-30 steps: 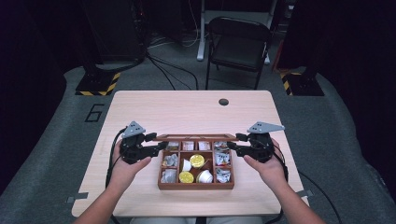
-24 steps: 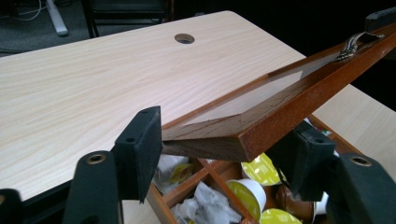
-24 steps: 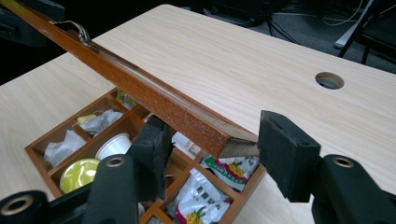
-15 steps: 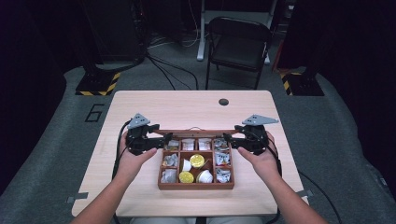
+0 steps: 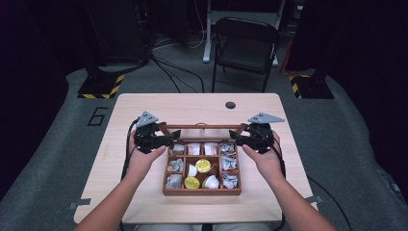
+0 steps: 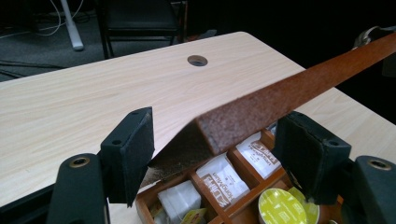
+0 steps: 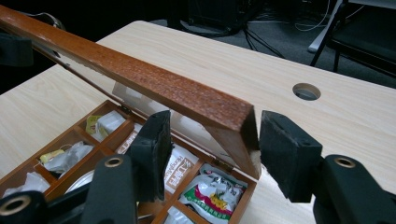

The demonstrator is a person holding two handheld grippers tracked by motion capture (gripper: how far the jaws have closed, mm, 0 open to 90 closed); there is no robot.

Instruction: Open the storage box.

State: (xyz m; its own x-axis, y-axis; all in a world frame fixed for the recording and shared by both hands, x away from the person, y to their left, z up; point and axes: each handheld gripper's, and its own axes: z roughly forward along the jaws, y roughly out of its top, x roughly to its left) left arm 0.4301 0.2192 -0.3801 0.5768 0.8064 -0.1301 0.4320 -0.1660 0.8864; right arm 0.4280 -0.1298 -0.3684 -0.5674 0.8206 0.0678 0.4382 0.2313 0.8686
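Observation:
A brown wooden compartment box [image 5: 202, 191] sits on the table in front of the person. Its framed lid [image 5: 202, 126] is tilted up along the far side. My left gripper [image 5: 174, 136] is at the lid's left corner and my right gripper [image 5: 235, 135] is at its right corner. In the left gripper view the lid [image 6: 299, 86] passes between the jaws of my left gripper [image 6: 217, 149], which have just been opening and stand clear of the wood. In the right gripper view the lid's corner [image 7: 140, 77] lies between the jaws of my right gripper [image 7: 219, 151], which have just closed a little without clamping it.
The box holds tea bags [image 6: 223, 179], yellow capsules [image 5: 203, 166], white cups and foil packets [image 7: 212, 193]. A round cable hole [image 5: 230, 105] is near the table's far edge. A black folding chair [image 5: 245, 48] stands beyond the table.
Both hands have moved a little away from the person. The lid has swung up from lying on the box to tilted, and both pairs of jaws stand wider than a second ago.

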